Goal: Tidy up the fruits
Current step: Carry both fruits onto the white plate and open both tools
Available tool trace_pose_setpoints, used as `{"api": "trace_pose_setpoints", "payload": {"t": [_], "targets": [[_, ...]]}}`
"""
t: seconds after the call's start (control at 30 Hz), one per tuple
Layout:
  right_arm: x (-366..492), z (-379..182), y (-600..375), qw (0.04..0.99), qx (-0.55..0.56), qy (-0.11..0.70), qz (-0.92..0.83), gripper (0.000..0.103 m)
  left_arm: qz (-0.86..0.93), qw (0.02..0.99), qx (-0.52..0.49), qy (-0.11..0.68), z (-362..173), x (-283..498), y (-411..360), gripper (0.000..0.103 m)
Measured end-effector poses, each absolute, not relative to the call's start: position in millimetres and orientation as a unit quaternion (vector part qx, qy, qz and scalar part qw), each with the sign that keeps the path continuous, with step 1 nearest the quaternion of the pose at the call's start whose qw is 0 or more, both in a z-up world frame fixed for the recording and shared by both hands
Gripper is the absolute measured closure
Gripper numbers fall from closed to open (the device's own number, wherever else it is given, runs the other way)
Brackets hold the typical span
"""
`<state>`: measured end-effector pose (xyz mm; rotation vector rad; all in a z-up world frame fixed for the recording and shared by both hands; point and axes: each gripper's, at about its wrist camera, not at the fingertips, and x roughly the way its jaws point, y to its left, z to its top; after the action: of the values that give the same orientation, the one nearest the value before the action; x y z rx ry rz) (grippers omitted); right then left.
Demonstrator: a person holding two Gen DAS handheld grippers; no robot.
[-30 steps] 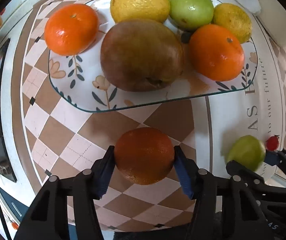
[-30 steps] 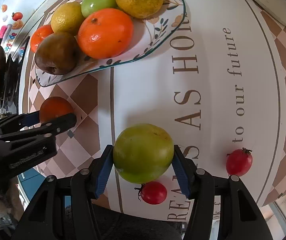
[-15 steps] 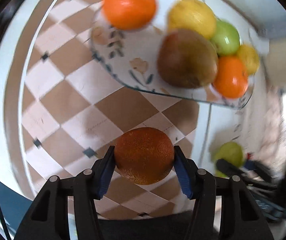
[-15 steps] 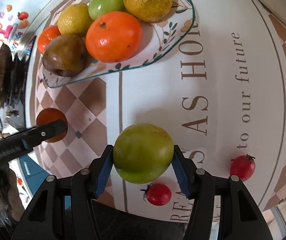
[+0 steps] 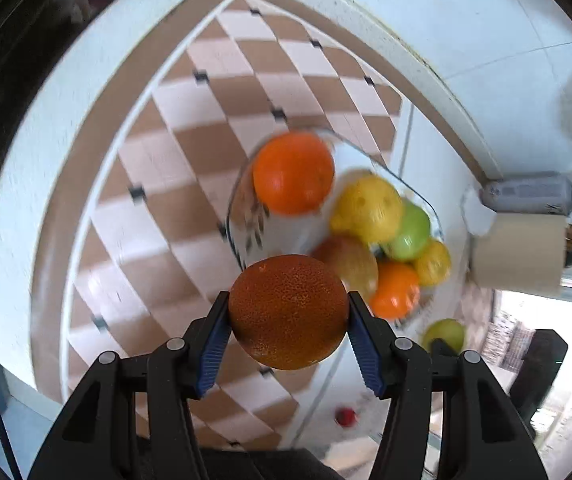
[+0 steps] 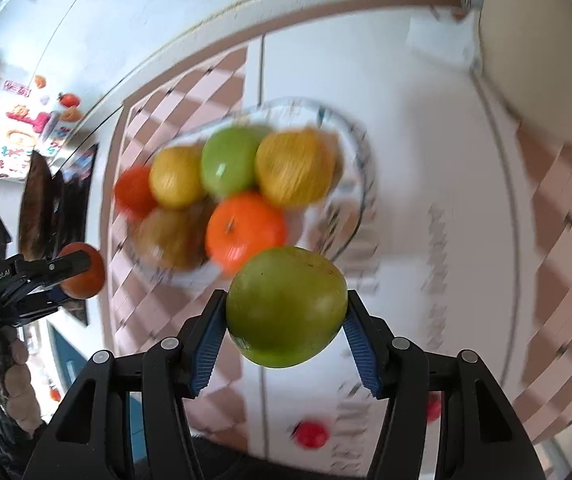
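Note:
My left gripper [image 5: 288, 330] is shut on a dark orange [image 5: 288, 312] and holds it well above the checkered tablecloth, near the left rim of the glass fruit plate [image 5: 242, 216]. My right gripper [image 6: 285, 326] is shut on a green fruit [image 6: 286, 306], held above the cloth in front of the plate [image 6: 359, 184]. The plate holds several fruits: oranges [image 6: 246, 232], yellow citrus [image 6: 293, 168], a green apple [image 6: 228, 160] and a brown pear [image 6: 170, 238]. The left gripper with its orange [image 6: 82, 270] also shows at the left of the right wrist view.
Small red tomatoes [image 6: 311, 434] [image 5: 345, 417] lie on the cloth near the front edge. A beige box [image 5: 519, 254] stands to the right of the plate. A dark stove [image 6: 52, 200] lies left of the cloth. The wall runs behind the table.
Both grippers have risen from the table with their fruits, and the plate now looks farther below. The left view has swung so the plate sits to the right.

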<state>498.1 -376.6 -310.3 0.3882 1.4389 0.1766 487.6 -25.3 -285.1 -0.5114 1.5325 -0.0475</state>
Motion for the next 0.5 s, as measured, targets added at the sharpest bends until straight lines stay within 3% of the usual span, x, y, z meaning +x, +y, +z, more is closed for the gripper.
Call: {"api": "trace_pose_setpoints", "payload": {"t": [0.23, 0.5], "targets": [[536.7, -322.7, -378.4, 0.740, 0.111, 0.660, 0.056, 0.043, 0.007, 0.697, -0.152, 0.701, -313.1, 513.8, -37.7, 0.049], [532.1, -336.9, -374.4, 0.740, 0.120, 0.661, 0.047, 0.043, 0.000, 0.680, -0.142, 0.719, -332.8, 522.8, -53.5, 0.049]]}}
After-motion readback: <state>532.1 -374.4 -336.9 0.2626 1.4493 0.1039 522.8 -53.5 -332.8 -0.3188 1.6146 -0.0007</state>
